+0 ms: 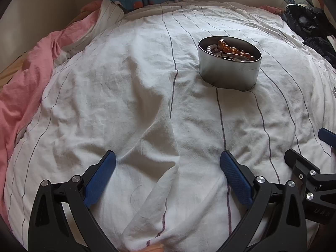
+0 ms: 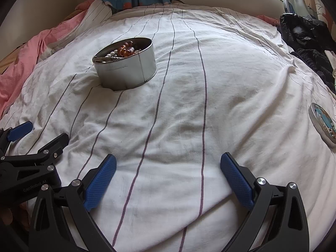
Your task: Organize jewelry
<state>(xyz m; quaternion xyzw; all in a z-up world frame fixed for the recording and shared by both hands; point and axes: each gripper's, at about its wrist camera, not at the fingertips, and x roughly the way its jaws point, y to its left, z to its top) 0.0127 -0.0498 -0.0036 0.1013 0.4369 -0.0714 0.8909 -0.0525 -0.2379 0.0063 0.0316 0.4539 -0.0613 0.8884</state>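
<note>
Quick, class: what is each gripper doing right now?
Left gripper: open, holding nothing.
Right gripper: open, holding nothing.

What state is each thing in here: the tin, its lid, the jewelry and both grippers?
Tin: open, upright on the striped sheet.
Lid: off, lying flat on the sheet, apart from the tin.
Jewelry: amber and pale beads and a silvery piece, all inside the tin.
Left gripper: open, empty, above the sheet.
Right gripper: open, empty, above the sheet.

Striped bed (image 2: 210,109) (tin (image 2: 126,71), lid (image 2: 322,122))
</note>
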